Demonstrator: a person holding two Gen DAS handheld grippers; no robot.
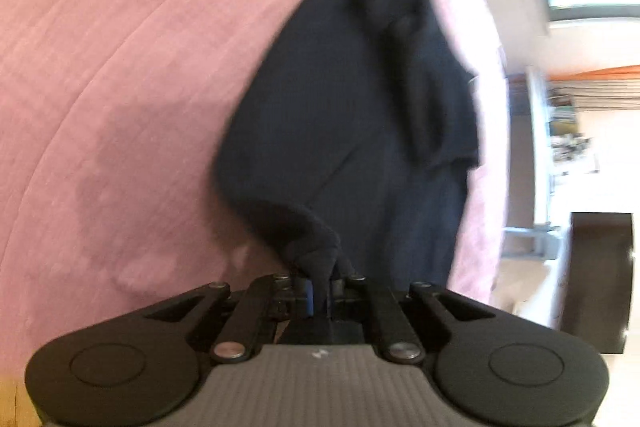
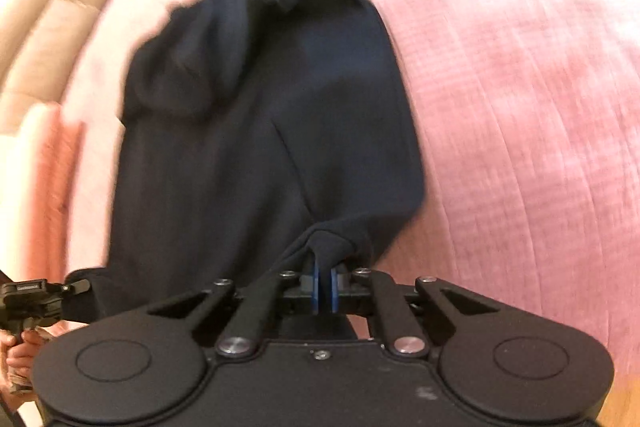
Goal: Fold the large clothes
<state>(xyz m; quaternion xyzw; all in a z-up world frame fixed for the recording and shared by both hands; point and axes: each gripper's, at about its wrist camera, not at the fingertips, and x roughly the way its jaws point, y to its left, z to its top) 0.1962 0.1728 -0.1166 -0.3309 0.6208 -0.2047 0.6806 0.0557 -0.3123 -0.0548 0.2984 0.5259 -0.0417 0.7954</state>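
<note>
A dark navy garment [image 1: 340, 115] lies stretched over a pink bedspread [image 1: 100, 67]. My left gripper [image 1: 319, 287] is shut on a bunched corner of the garment at its near edge. In the right wrist view the same garment [image 2: 260, 115] spreads away from me, with folds and a sleeve bunched at its far left. My right gripper [image 2: 325, 287] is shut on another near corner, cloth pinched between its blue pads [image 2: 335, 293]. The left gripper and the hand holding it also show at the lower left of the right wrist view [image 2: 28, 303]. Both views are blurred by motion.
The pink bedspread [image 2: 520, 107] covers most of both views. The bed's edge runs along the right in the left wrist view, with a dark cabinet [image 1: 600, 279], shelves and a window beyond. A padded beige headboard [image 2: 48, 19] is at the upper left in the right wrist view.
</note>
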